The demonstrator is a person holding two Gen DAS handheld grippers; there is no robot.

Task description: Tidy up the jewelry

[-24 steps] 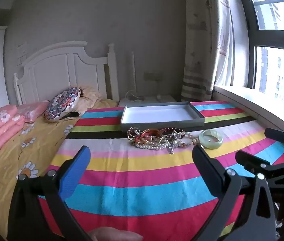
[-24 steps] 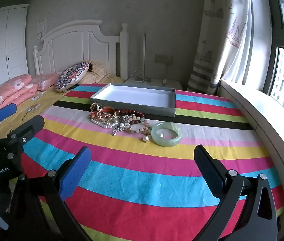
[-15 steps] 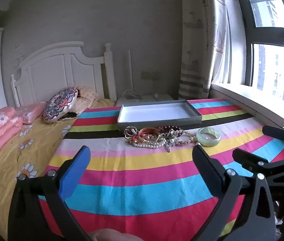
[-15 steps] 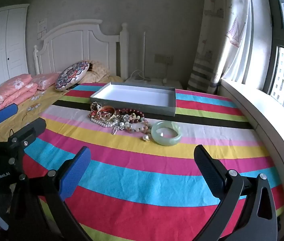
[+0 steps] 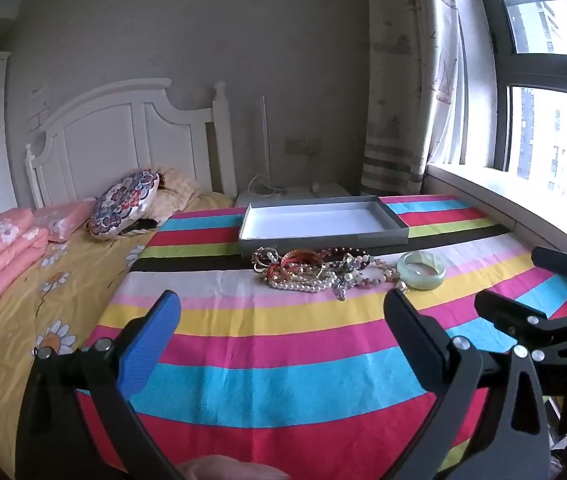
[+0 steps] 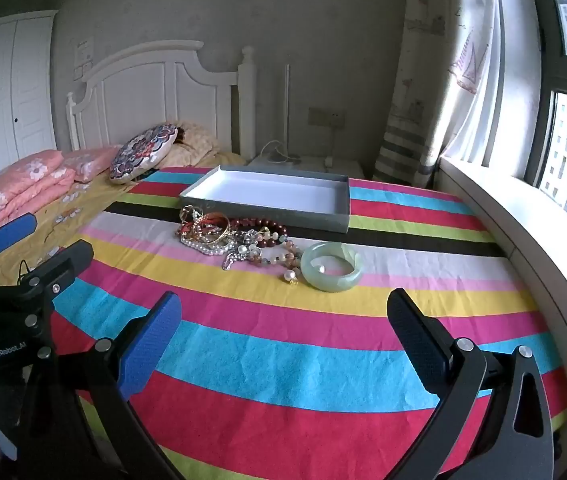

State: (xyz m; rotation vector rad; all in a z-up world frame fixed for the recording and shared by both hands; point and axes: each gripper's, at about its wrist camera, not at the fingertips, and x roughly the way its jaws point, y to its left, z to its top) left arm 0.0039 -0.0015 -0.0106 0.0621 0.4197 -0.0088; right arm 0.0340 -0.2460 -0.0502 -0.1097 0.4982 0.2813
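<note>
Bedroom scene, both wrist views. A shallow grey tray (image 5: 323, 236) with a white floor lies at the centre of each frame on a striped cloth (image 5: 283, 344); nothing is visible inside it. Its near wall borders the black stripe.

Just in front of the tray, on the cloth, lies a tangled jewelry pile (image 6: 235, 240): a white pearl strand (image 6: 203, 247), orange and gold bangles (image 6: 211, 224), a dark red bead bracelet (image 6: 263, 226) and pale mixed beads. Which pieces touch the tray wall cannot be told. At the right end of the pile rests a pale green bangle (image 6: 332, 266), flat on the cloth, with a single pearl (image 6: 292, 276) just beside its left rim.

The left gripper (image 5: 283, 320) fills the lower part of the left view, jaws spread wide, released, nothing between its blue pad and black pad; it hangs above the cloth, well short of the pile. The right gripper (image 6: 283, 320) stands likewise, fully spread and empty, in the lower part of the right view. Each gripper also appears at the other view's edge.

Legible writing: "GenRobot.AI" in white on the black body at the lower left of the right view. At the upper left of both frames stand a white headboard (image 5: 123, 140) and a patterned round cushion (image 5: 125, 204).
</note>
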